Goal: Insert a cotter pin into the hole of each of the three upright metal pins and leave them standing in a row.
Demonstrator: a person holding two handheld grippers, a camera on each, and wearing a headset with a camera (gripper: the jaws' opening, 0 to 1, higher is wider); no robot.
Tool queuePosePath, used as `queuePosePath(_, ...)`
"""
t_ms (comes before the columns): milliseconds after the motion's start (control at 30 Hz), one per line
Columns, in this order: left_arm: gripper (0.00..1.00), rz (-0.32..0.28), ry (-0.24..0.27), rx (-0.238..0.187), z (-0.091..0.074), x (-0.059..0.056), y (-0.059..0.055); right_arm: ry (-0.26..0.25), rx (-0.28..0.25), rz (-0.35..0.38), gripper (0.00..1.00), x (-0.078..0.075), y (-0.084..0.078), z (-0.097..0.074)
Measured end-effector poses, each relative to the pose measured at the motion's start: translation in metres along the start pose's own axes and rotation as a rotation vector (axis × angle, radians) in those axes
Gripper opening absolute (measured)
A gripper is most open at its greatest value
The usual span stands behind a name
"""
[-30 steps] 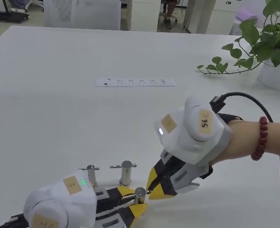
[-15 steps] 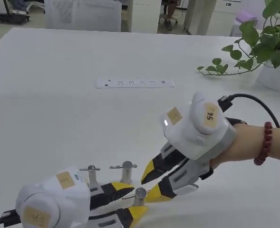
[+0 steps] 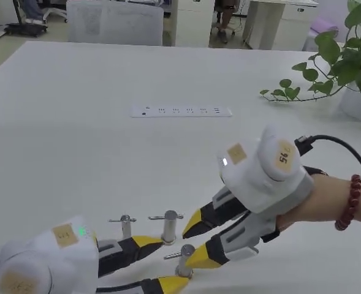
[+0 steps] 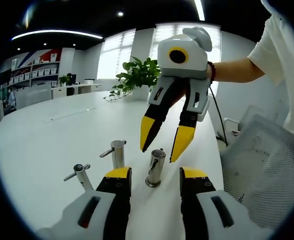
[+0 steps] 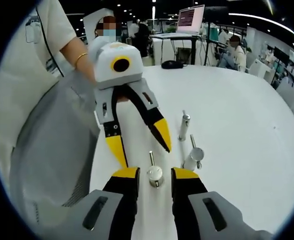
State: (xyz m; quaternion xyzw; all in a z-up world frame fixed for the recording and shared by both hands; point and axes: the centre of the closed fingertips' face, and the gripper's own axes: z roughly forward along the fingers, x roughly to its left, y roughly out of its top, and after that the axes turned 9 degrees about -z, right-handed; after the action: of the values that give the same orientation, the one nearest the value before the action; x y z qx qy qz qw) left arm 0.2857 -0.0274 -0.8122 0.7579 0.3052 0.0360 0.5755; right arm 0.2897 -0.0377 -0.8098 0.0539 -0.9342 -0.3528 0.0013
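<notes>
Three upright metal pins stand near the table's front edge: the left pin (image 3: 125,226), the middle pin (image 3: 170,226) and the nearest pin (image 3: 185,261). Each carries a thin cotter pin crosswise near its top. The nearest pin (image 4: 155,167) stands between the spread jaws of my left gripper (image 4: 156,175), untouched. My right gripper (image 3: 192,245) faces it from the opposite side, open, its yellow tips either side of the same pin (image 5: 155,175). The left gripper (image 3: 160,262) is open too. Neither holds anything.
A white power strip (image 3: 181,111) lies mid-table. A potted plant (image 3: 345,55) trails leaves at the far right. A black cable (image 3: 336,144) runs from the right gripper. A mesh chair (image 4: 266,165) stands beside the table. People sit at desks beyond.
My right gripper has opened, let go of the cotter pin at the nearest metal pin and drawn back slightly. The left gripper's jaws have spread wider. The head camera has tilted.
</notes>
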Motion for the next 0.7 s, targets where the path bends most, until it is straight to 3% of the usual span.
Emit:
queuePosePath(533,0.51,-0.037,0.082,-0.067,-0.035,0.006,0.017,-0.048,-0.032,0.028,0.27,0.002,-0.003,0.005)
queuePosePath(700,0.58,-0.05,0.114,-0.067,-0.041,0.011,0.018,-0.06,-0.039,0.032,0.27,0.001,-0.005,0.009)
